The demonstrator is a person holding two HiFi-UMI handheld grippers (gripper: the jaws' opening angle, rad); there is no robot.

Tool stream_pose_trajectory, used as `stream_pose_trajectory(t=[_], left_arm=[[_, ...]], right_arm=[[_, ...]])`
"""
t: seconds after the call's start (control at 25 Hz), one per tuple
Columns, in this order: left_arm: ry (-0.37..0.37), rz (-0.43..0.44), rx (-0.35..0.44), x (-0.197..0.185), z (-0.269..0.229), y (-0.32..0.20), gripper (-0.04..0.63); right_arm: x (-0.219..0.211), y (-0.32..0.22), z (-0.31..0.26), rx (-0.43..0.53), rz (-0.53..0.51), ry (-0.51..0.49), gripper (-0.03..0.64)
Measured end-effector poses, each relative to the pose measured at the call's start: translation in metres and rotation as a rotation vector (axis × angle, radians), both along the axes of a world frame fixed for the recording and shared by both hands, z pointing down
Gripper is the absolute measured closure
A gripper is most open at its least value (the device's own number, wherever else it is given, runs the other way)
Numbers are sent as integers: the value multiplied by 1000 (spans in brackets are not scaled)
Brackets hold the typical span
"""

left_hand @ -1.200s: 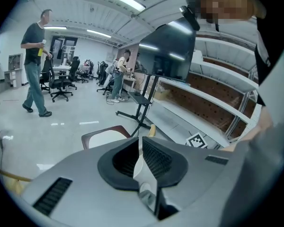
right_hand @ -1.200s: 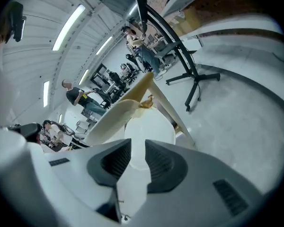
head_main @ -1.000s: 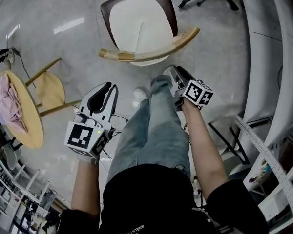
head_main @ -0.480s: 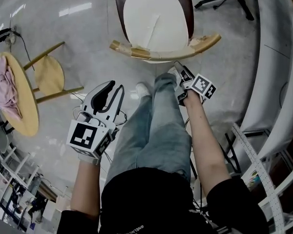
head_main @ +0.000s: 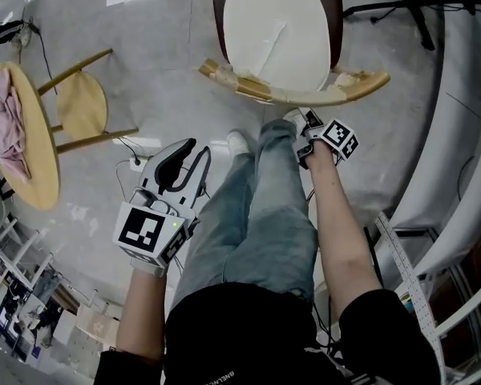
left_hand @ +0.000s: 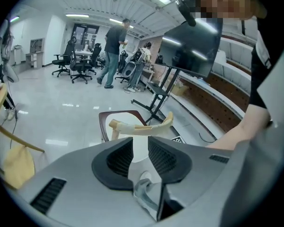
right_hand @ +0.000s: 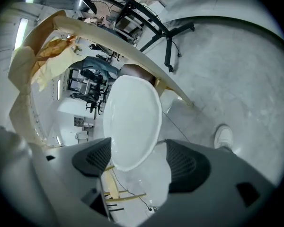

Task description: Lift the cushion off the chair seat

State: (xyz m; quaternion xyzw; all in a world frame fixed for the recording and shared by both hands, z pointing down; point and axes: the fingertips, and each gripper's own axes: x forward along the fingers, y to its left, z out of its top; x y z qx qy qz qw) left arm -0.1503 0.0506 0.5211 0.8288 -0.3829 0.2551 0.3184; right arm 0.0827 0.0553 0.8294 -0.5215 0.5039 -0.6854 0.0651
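Backrest may foul the reach to the cushion; right gripper fingers opening, left gripper fingers barely parted, both empty.

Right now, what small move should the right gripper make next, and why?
Probably ease the right gripper forward, under the backrest, toward the near edge of the cushion. Its jaws are opening with nothing between them, and the cushion lies untouched just beyond the backrest.

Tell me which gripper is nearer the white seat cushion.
Right. The right gripper sits just behind the chair's curved backrest. Its jaws are opening and aimed at the cushion, with nothing between them yet. The left gripper hangs farther back beside the person's leg, jaws apart and empty.
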Motion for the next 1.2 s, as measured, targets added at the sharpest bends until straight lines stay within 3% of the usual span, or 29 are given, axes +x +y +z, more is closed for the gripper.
stream_pose_trajectory(t=[0.4, 0.72, 0.96, 1.2], left_arm=[[19, -64, -22, -11, 11, 6, 497], [12, -86, -40, -16, 17, 17, 497], [13, -109, -51, -18, 19, 22, 497], [12, -96, -47, -14, 17, 24, 497]], right_arm=[[-9, -24, 19, -16, 68, -45, 265], [-13, -15, 38, -84, 44, -52, 271], [-7, -12, 38, -99, 56, -43, 465], [-4, -12, 24, -34, 114, -110, 537]])
